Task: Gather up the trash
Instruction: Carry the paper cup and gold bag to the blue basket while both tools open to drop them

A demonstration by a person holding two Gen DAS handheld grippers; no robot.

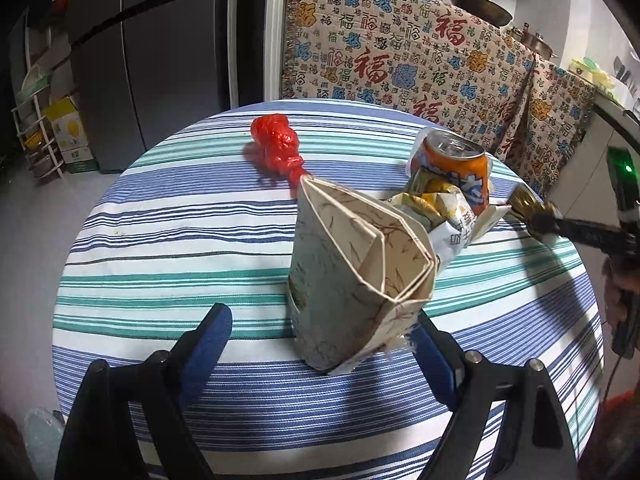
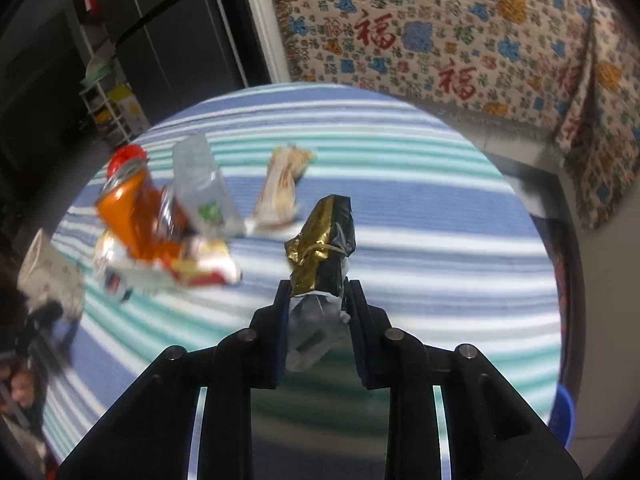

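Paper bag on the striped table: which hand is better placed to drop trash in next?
Right. The right tool is shut on a gold-and-black wrapper; the left tool stands open around the paper bag.

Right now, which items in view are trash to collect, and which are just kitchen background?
Job:
paper bag between the open left gripper
gold-black wrapper clamped in the right gripper
orange can
red plastic bag
crumpled snack wrapper

Background:
striped tablecloth
patterned cloth
fridge
wok

carton (image 1: 352,280) blocks centre, can (image 1: 456,172) behind, left tablecloth (image 1: 160,240) open
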